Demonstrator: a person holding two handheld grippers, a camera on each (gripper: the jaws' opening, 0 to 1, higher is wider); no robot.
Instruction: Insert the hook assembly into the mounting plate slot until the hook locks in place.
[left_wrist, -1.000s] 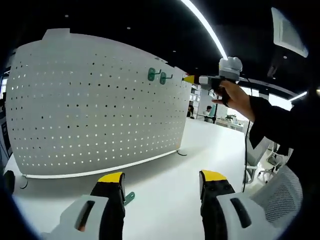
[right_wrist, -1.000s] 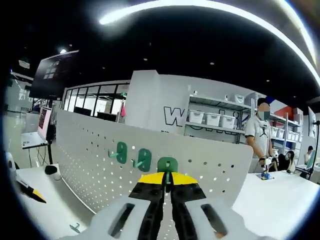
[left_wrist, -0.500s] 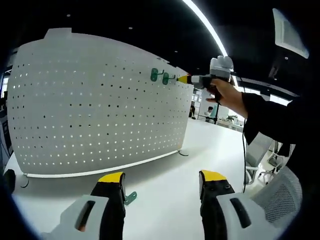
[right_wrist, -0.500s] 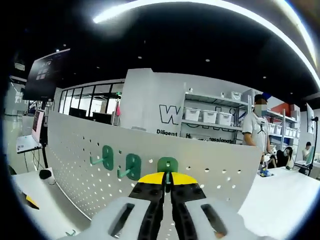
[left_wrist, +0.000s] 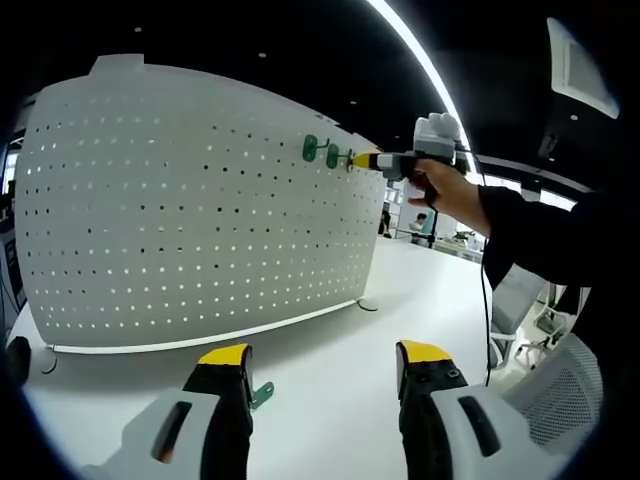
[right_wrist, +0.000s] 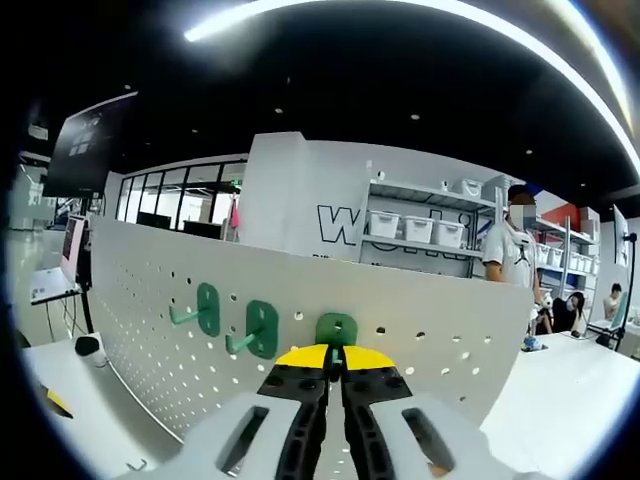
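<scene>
A white pegboard (left_wrist: 180, 210) stands upright on the table, with two green hooks (left_wrist: 311, 148) mounted near its top right corner. In the right gripper view the same pair of hooks (right_wrist: 262, 328) sticks out of the pegboard (right_wrist: 440, 330). My right gripper (right_wrist: 335, 356) is shut on a third green hook (right_wrist: 336, 328), held at the board face beside them; I cannot tell whether it touches. From the left gripper view, a hand holds the right gripper (left_wrist: 356, 160) at the board's top edge. My left gripper (left_wrist: 323, 355) hangs open low over the table, holding nothing.
A spare green hook (left_wrist: 262, 393) lies on the white table (left_wrist: 420, 290) beside my left jaw. A person (right_wrist: 515, 255) stands behind the board near shelves of bins (right_wrist: 415, 225). A grey chair (left_wrist: 565, 385) sits at the right.
My right gripper has carried the third hook closer to the pegboard, up beside the two mounted hooks. The left gripper has barely moved.
</scene>
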